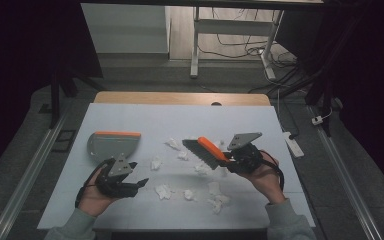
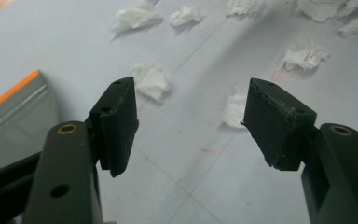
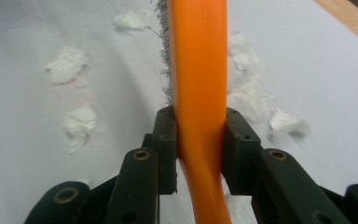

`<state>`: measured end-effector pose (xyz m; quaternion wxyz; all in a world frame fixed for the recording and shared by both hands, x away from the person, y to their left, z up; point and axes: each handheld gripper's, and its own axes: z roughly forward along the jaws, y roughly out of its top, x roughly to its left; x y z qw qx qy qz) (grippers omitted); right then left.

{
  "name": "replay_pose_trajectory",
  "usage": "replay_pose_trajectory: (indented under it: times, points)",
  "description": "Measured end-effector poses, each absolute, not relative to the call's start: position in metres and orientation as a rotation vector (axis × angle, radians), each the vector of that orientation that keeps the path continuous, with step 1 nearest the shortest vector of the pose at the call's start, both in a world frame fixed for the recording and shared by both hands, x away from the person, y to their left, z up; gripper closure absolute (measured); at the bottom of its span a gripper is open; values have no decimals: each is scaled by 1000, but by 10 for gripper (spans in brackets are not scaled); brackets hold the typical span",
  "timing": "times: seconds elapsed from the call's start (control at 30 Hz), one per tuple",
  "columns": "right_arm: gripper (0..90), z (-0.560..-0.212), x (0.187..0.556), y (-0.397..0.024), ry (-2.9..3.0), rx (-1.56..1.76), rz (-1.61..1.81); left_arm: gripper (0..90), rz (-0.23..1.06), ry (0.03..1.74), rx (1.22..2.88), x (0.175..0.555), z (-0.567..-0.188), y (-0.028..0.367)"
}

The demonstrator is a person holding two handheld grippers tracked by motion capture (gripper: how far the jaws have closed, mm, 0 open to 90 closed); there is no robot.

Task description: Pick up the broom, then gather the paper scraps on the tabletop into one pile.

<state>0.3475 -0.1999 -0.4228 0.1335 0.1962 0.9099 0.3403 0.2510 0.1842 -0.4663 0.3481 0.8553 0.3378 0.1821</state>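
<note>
A brush with an orange handle and dark bristles hangs tilted above the white sheet, bristles pointing left. My right gripper is shut on its handle; in the right gripper view the jaws press both sides of the orange handle. A grey dustpan with an orange strip lies at the left of the sheet, also in the left gripper view. My left gripper is just in front of the dustpan, open with nothing between its jaws. Several crumpled paper wads lie scattered mid-table.
The white sheet covers a wooden table whose far edge shows beyond it. More paper wads lie ahead of the left gripper. A white power strip lies on the floor to the right.
</note>
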Motion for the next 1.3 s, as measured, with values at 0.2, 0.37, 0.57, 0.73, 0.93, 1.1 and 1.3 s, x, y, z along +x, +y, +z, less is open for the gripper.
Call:
replay_pose_trajectory:
  times: [0.2, 0.37, 0.57, 0.73, 0.93, 1.1, 1.3]
  points:
    - [698, -418, 353, -214, 2572, 667, 1045, 319, 488, 925, 2173, 244, -472, 197]
    - [698, -412, 358, -227, 2523, 718, 1065, 312, 491, 947, 2165, 239, -481, 205]
    - [698, -415, 367, -238, 2489, 785, 1065, 313, 494, 969, 2138, 238, -487, 215]
    - [699, -421, 375, -240, 2489, 815, 1026, 317, 491, 989, 2125, 240, -491, 221]
    - [699, -424, 379, -242, 2471, 833, 1013, 323, 478, 994, 2123, 241, -496, 221]
    - [699, -424, 381, -244, 2458, 838, 1000, 323, 472, 998, 2114, 242, -497, 222]
    - [698, -426, 386, -243, 2461, 853, 957, 316, 471, 1003, 2120, 247, -497, 221]
